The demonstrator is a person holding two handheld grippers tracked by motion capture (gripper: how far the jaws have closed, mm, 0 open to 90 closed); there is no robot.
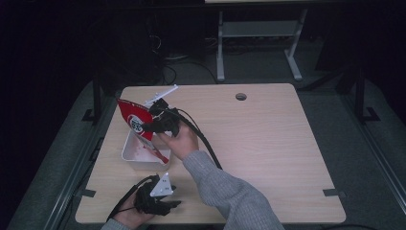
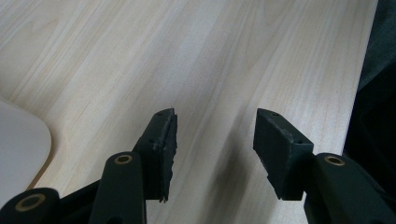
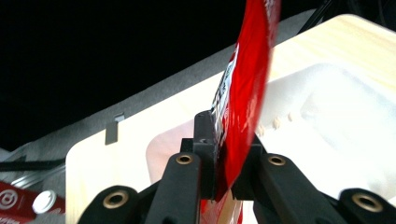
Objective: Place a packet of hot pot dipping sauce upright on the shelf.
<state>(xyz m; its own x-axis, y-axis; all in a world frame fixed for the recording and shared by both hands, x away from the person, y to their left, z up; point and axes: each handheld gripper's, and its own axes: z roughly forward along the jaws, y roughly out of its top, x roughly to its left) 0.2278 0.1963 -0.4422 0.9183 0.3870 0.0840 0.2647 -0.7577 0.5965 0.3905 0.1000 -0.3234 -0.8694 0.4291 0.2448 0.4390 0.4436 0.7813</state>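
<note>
A red snack bag (image 1: 136, 118) with a white label is held tilted above a white rectangular tray (image 1: 130, 154) at the table's left. My right gripper (image 1: 152, 120) is shut on the bag; in the right gripper view the red bag (image 3: 245, 84) rises from between the jaws of that gripper (image 3: 227, 158), and a few small pale crumbs lie in the tray (image 3: 327, 121) below. My left gripper (image 1: 165, 201) rests near the table's front left edge. In the left gripper view this gripper (image 2: 212, 142) is open over bare wood, with nothing between its fingers.
The light wooden table (image 1: 268, 143) has a round cable hole (image 1: 241, 96) at the back. A white rounded edge (image 2: 23, 149) lies at the left of the left gripper view. A red object with a white cap (image 3: 28, 201) lies on the floor beyond the table's edge.
</note>
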